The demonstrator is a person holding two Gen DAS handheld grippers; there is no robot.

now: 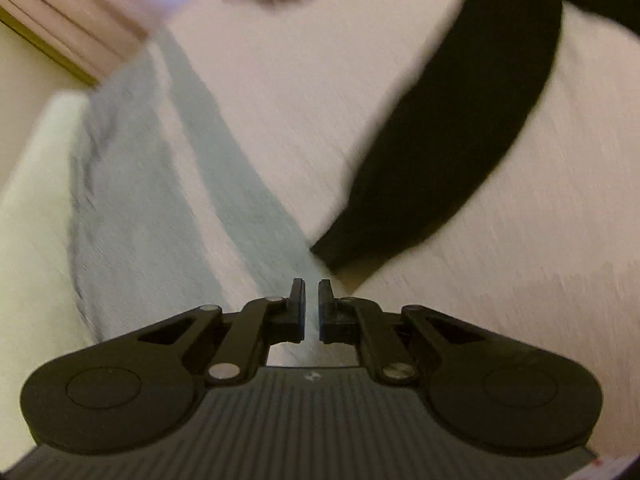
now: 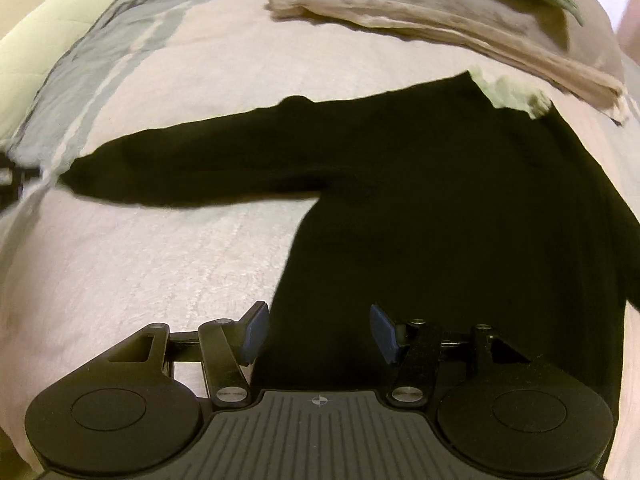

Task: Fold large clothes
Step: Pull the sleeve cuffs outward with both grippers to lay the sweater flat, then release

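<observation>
Black sweater (image 2: 440, 200) lies flat on the pale bedspread (image 2: 140, 272), its sleeve (image 1: 460, 140) stretched toward nine o'clock. Right gripper (image 2: 318, 334) hovers spread wide over the hem. Left gripper (image 1: 311, 308), nearly closed and empty, sits just short of the cuff at one o'clock.

black sweater (image 2: 440, 208) on a pale pink bedspread (image 2: 140, 272) with grey-blue streaks; beige pillow (image 2: 440, 12).

A pale bedspread (image 2: 140, 264) carries a black sweater (image 2: 440, 200) and a folded beige cloth (image 2: 420, 12).
</observation>
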